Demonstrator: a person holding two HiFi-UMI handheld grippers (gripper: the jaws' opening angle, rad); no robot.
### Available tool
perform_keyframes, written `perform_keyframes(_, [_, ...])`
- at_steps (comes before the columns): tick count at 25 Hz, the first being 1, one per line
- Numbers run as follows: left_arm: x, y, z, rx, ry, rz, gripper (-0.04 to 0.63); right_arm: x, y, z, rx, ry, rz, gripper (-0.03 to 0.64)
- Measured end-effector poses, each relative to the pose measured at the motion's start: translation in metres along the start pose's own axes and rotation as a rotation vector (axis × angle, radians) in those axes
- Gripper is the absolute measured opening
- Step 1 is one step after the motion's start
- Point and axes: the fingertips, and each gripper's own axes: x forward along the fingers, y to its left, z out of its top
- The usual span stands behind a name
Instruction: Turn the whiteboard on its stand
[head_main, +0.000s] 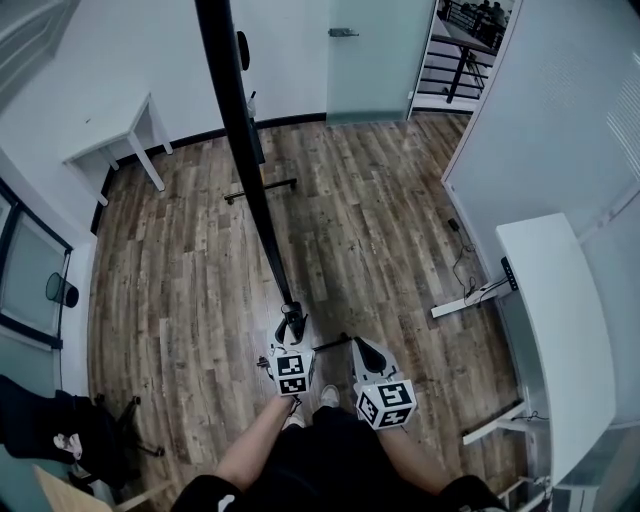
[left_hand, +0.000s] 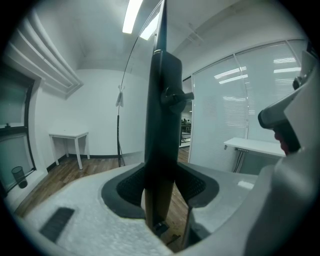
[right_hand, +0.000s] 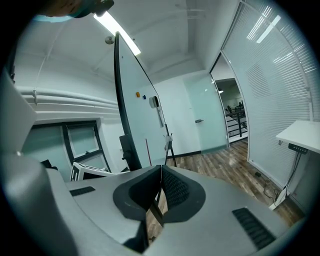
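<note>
**Left gripper clamped on the whiteboard's near edge**

The whiteboard (head_main: 245, 150) is a tall, thin, flat panel in a dark frame. From the head view it is seen edge-on, as a narrow black bar. Its long top edge runs from just ahead of the grippers away toward the far white wall, slanting up and slightly left in the picture. In the right gripper view the whiteboard (right_hand: 137, 120) shows a smooth, pale, glossy face with a few small markers on it, standing upright to the left. It rests on a black stand whose slim foot bar (head_main: 262, 190) lies crosswise on the brown wood-plank floor (head_main: 370, 230).

The left gripper (head_main: 291, 330) has matte grey jaws with ribbed black pads. They stand wide apart and press from both sides on the whiteboard's (left_hand: 162, 125) dark, smooth vertical edge, which carries a round knob partway up. The left gripper (left_hand: 161, 185) grips it low on that edge.

The right gripper (head_main: 362, 350) sits just beside the left, apart from the board. The pads of the right gripper (right_hand: 159, 192) meet with nothing between them.

A white table (head_main: 115, 130) stands by the far wall and a white desk (head_main: 555, 320) stands at the right.
</note>
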Motion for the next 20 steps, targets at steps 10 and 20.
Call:
perform_keyframes(10, [-0.012, -0.012, -0.002, 0.010, 0.014, -0.011, 0.192, -0.007, -0.001, -0.004, 0.009, 0.001, -0.013, 0.014])
perform_keyframes(20, [-0.013, -0.020, -0.006, 0.005, 0.009, 0.005, 0.195, -0.009, 0.001, -0.013, 0.007, 0.015, 0.004, 0.014])
